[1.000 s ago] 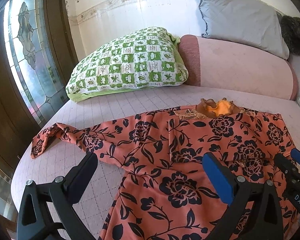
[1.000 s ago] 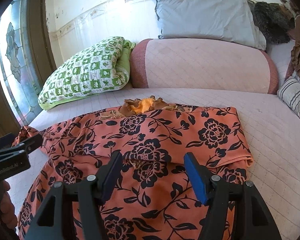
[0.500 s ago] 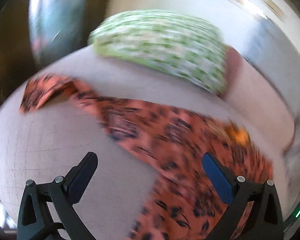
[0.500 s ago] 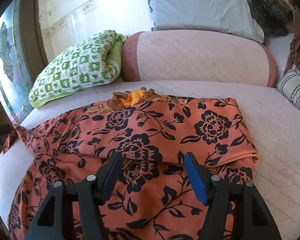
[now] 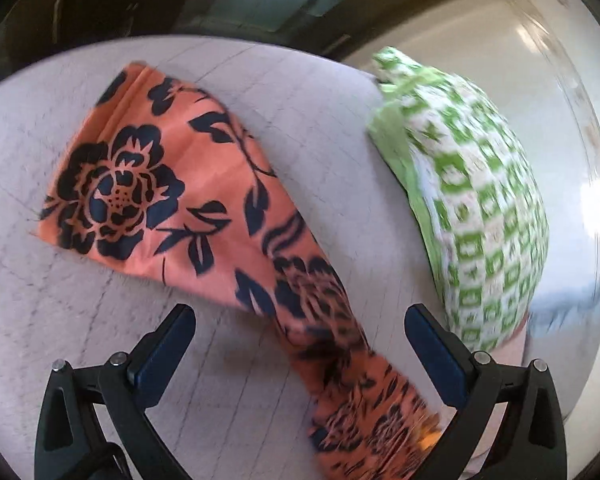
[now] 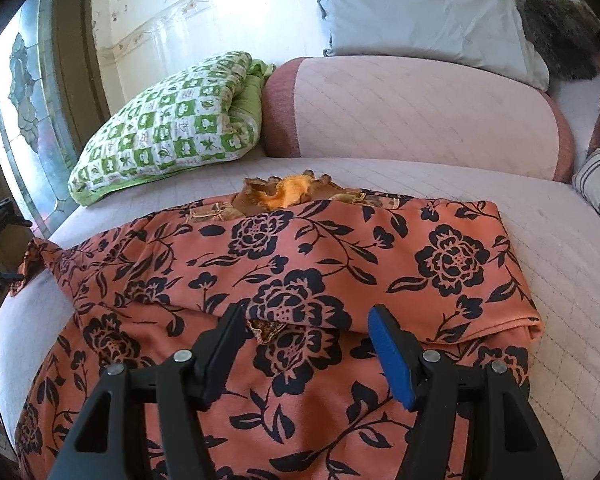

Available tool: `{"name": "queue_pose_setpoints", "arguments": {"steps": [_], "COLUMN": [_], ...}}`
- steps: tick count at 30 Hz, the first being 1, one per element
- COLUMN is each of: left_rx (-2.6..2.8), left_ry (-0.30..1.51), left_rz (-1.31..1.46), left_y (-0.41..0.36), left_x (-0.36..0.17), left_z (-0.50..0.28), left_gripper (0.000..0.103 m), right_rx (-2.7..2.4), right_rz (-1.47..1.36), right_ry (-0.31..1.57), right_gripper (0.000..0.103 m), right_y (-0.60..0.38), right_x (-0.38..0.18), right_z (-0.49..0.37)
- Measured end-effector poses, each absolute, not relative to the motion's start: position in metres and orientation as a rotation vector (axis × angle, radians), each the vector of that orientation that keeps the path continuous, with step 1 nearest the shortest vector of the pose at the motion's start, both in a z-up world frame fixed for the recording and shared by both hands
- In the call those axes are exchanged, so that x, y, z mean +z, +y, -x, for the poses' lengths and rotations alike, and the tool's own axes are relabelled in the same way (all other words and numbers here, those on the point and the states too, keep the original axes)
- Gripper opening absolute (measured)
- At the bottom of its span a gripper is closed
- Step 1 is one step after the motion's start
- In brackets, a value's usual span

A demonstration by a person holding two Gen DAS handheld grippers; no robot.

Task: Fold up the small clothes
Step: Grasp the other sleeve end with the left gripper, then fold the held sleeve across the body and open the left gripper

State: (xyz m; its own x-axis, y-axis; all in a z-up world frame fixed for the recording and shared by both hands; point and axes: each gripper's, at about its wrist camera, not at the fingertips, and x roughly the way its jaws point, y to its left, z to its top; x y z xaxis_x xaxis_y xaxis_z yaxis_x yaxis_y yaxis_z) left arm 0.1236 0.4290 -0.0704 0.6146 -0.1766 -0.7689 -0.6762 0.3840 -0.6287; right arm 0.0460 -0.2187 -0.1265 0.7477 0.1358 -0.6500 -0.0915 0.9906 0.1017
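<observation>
An orange garment printed with dark navy flowers (image 6: 300, 288) lies spread on the pale pink quilted bed (image 6: 560, 272), filling the centre and lower part of the right wrist view. One fold looks done: the sleeve at the right of the frame is turned in across the chest, its folded edge running across the middle. The other sleeve (image 5: 148, 184) is not yet folded; it lies stretched flat toward the upper left of the left wrist view, beside the green-and-white checked pillow (image 5: 480, 208). The left gripper (image 5: 300, 336) hangs over that sleeve, jaws wide apart and empty. The right gripper (image 6: 308, 340) hovers over the folded edge, partly open, gripping nothing. The second sleeve and the lengthwise folds of the body remain.
</observation>
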Motion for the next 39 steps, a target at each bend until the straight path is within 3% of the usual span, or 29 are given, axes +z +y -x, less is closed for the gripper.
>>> {"name": "queue_pose_setpoints", "arguments": {"steps": [2, 4, 6, 10, 14, 22, 30, 36, 38, 39], "left_rx": [0.417, 0.410, 0.400, 0.473, 0.466, 0.221, -0.062, -0.305, -0.360, -0.390], "left_ry": [0.907, 0.894, 0.907, 0.877, 0.797, 0.752, 0.764, 0.831, 0.880, 0.928], "left_rz": [1.207, 1.270, 1.282, 1.136, 0.857, 0.611, 0.327, 0.124, 0.028, -0.023], "left_y": [0.433, 0.436, 0.438, 0.430, 0.395, 0.305, 0.136, -0.028, -0.078, -0.104], "left_x": [-0.081, -0.092, -0.098, -0.084, -0.035, 0.058, 0.131, 0.126, 0.110, 0.098], "left_z": [-0.126, -0.127, -0.131, -0.130, -0.129, -0.126, -0.135, -0.141, -0.140, -0.139], "left_gripper": [0.086, 0.042, 0.021, 0.009, 0.007, 0.006, 0.006, 0.006, 0.025, 0.048], "right_rx": [0.121, 0.123, 0.126, 0.117, 0.082, 0.015, -0.066, -0.141, -0.162, -0.175], "right_rz": [-0.071, -0.076, -0.076, -0.089, -0.168, -0.283, -0.373, -0.446, -0.471, -0.488], "right_ry": [0.721, 0.727, 0.730, 0.720, 0.698, 0.634, 0.593, 0.593, 0.599, 0.604], "right_gripper": [0.067, 0.067, 0.067, 0.067, 0.067, 0.067, 0.067, 0.067, 0.067, 0.067], "right_y": [-0.220, -0.221, -0.220, -0.225, -0.244, -0.284, -0.343, -0.402, -0.419, -0.427], "right_x": [-0.128, -0.129, -0.129, -0.127, -0.120, -0.103, -0.091, -0.092, -0.093, -0.093], "right_z": [-0.047, -0.048, -0.049, -0.049, -0.048, -0.041, -0.027, -0.016, -0.014, -0.013]}}
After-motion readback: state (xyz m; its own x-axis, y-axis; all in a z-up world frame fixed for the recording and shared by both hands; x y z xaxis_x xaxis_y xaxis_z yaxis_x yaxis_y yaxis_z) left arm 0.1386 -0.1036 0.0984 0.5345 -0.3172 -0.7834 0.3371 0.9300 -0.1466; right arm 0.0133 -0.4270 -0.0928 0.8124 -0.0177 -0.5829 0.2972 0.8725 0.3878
